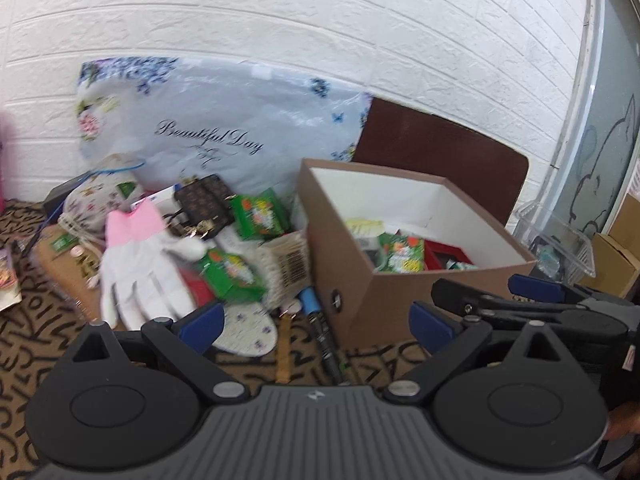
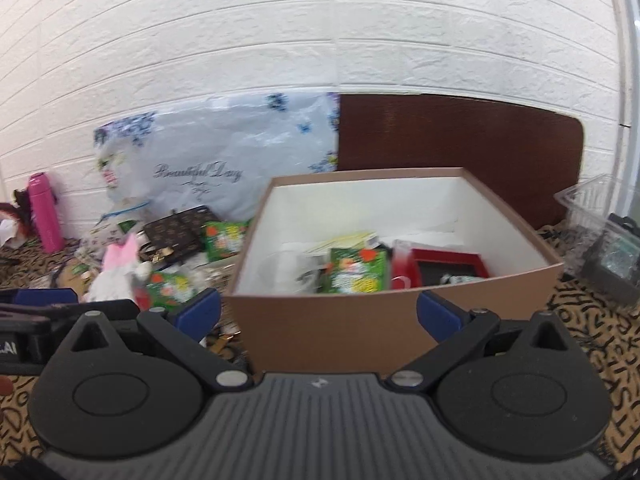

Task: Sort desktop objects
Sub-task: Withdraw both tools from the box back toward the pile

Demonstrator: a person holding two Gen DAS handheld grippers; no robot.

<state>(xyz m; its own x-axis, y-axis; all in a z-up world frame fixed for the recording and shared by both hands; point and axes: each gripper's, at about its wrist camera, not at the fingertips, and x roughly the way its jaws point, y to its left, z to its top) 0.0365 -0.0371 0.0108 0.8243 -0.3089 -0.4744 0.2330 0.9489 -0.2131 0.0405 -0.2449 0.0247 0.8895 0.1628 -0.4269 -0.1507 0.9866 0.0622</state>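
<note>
A brown cardboard box (image 1: 400,300) (image 2: 360,332) with a white inside holds a green packet (image 2: 356,276), a red frame (image 2: 448,268) and papers. Left of it lies a pile: a white glove with a pink cuff (image 1: 140,272), green packets (image 1: 232,276), a dark patterned wallet (image 1: 204,204), pens (image 1: 324,340). My left gripper (image 1: 316,320) is open and empty, low in front of the pile and the box's near corner. My right gripper (image 2: 318,314) is open and empty, just in front of the box's near wall. It also shows in the left wrist view (image 1: 520,300).
A plastic bag printed "Beautiful Day" (image 1: 224,128) leans on the white brick wall. A brown board (image 2: 460,140) stands behind the box. A clear plastic container (image 2: 600,224) sits at the right, a pink bottle (image 2: 44,216) at the far left. The tablecloth (image 2: 592,328) is patterned.
</note>
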